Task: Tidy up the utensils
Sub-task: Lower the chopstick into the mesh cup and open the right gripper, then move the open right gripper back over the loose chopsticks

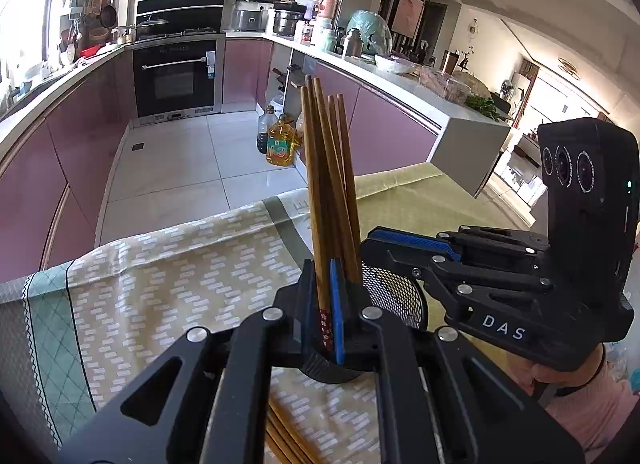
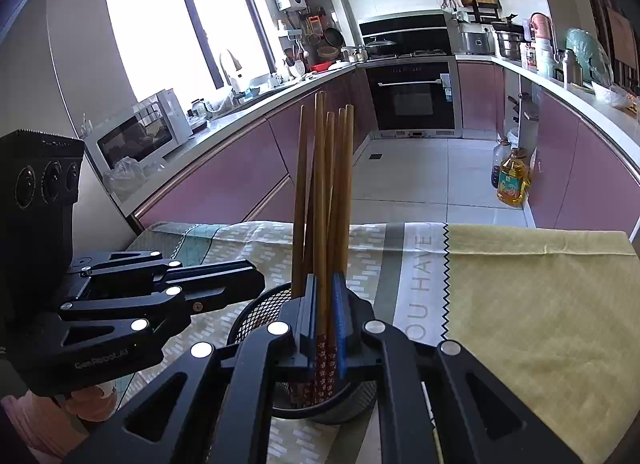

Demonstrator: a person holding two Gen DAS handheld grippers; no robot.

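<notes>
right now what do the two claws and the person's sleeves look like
Both are black angular linkage frames with silver round pivot bolts and blue pads on the inner finger faces. The left claw carries the marking "GenRobot.AI" in the right wrist view; the right claw reads "DAS" in the left wrist view. Each has a black upright block with three round lenses. The pink sleeve shows behind the right one.

The left gripper pointed downward at a slant, its jaws closed on one brown wooden chopstick with a red patterned end. The right gripper tilted down likewise, jaws clamped on two such chopsticks, just right of the left gripper. A hand in a pink sleeve held the right gripper's body from below.
</notes>
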